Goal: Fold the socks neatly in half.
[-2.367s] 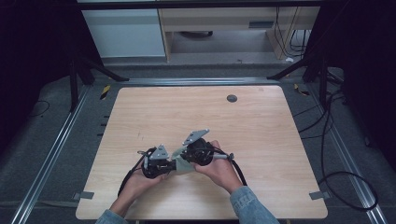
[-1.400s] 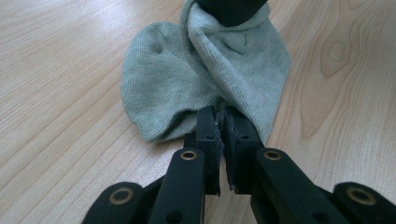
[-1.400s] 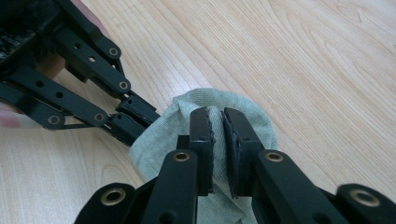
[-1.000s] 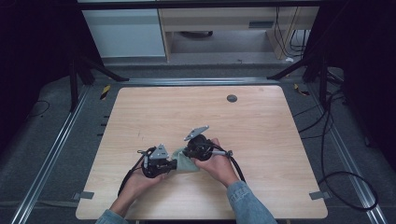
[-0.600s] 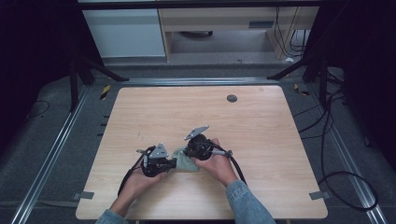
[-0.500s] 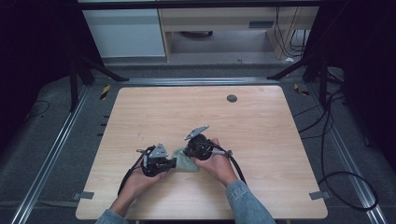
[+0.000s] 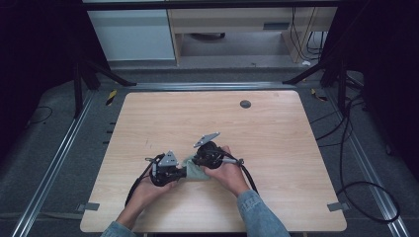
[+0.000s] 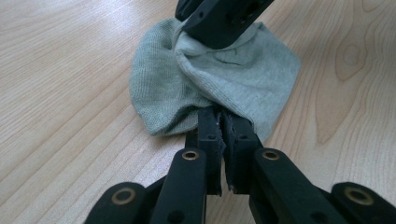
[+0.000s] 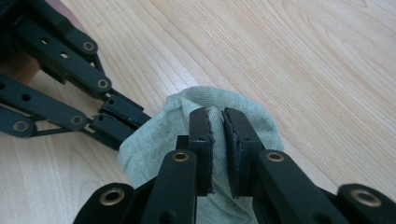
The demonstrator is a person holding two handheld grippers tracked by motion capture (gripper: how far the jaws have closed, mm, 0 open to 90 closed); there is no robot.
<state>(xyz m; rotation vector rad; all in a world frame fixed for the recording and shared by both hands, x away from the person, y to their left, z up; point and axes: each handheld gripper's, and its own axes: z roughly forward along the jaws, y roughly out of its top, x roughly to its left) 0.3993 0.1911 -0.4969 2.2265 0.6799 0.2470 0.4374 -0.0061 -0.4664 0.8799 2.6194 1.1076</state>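
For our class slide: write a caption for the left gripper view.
Left tool pinches the green cloth on the wooden table; the right tool grips its far edge.

Cloth [image 7: 196, 169] mostly hidden between grippers

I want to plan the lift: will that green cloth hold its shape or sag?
Probably sag: the cloth bunches into soft folds where the left gripper and right gripper pinch it. It looks thin and likely light. On the smooth table it would likely slide if pushed.
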